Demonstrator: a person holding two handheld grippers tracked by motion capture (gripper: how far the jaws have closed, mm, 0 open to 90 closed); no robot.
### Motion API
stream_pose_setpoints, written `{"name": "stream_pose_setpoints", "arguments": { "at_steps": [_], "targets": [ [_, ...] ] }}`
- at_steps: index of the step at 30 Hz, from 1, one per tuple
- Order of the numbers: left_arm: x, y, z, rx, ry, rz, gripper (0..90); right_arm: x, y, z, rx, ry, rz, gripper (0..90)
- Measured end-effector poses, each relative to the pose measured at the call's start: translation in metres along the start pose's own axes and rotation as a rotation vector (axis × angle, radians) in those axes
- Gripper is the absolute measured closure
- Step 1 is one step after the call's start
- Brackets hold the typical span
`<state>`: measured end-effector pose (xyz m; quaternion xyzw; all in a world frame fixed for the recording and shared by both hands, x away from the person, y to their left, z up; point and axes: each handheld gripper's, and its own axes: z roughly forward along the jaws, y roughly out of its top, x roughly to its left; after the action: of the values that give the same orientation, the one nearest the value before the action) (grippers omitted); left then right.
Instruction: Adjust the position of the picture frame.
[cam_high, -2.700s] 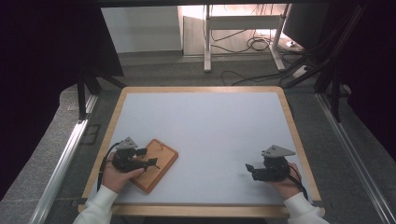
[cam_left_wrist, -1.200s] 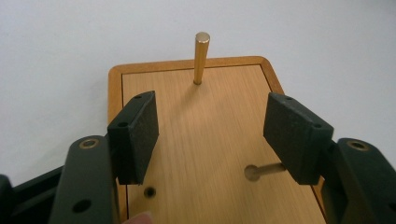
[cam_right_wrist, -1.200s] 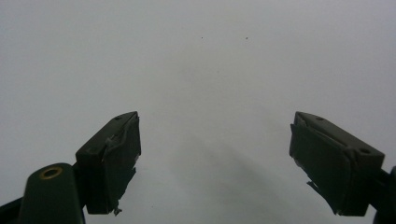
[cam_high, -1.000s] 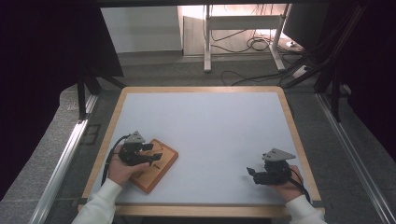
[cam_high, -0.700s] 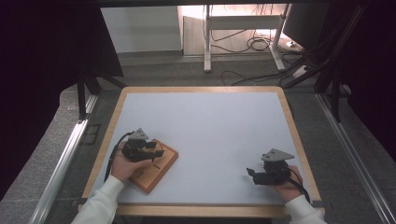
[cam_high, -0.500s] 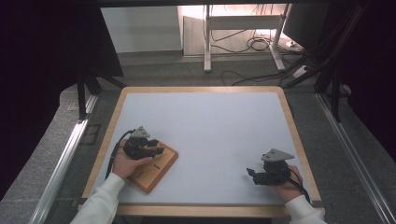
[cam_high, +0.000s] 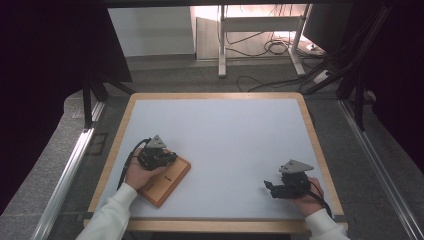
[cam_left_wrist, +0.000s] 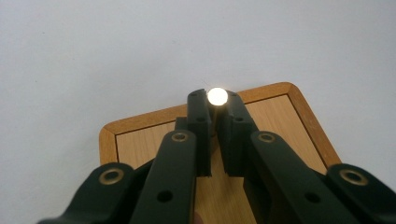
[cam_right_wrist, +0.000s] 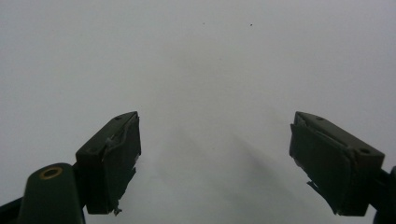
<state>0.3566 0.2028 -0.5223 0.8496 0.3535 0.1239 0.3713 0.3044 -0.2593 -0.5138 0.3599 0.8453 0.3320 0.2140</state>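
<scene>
Left gripper (cam_left_wrist: 215, 112) w/ fingers just closed, pinching a small shiny round metal peg (cam_left_wrist: 217, 96) over the rounded-corner wooden board (cam_high: 167, 180) near the white worktop's (cam_high: 225, 130) front-left corner, prob. to lift it. Right gripper (cam_right_wrist: 215, 154) rests near the front-right corner, fingers wide apart, empty.

The bench (cam_high: 225, 130) had a pale grey top inside a light wooden rim. A wooden board (cam_high: 167, 182) with a darker edge lay flat near its front left corner, turned at an angle. The right claw (cam_high: 274, 190) rested near the front right.
</scene>
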Motion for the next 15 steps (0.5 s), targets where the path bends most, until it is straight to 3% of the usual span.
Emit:
{"name": "stream_pose_setpoints", "arguments": {
  "at_steps": [7,15],
  "targets": [
    [-0.003,0.002,-0.001,0.0,0.005,-0.024,85.2,0.0,0.0,0.0,-0.004,0.0,0.0,17.1],
    [-0.019,0.018,-0.003,-0.026,-0.011,0.01,85.3,0.0,0.0,0.001,-0.001,0.0,-0.001,17.1]
  ]
}}
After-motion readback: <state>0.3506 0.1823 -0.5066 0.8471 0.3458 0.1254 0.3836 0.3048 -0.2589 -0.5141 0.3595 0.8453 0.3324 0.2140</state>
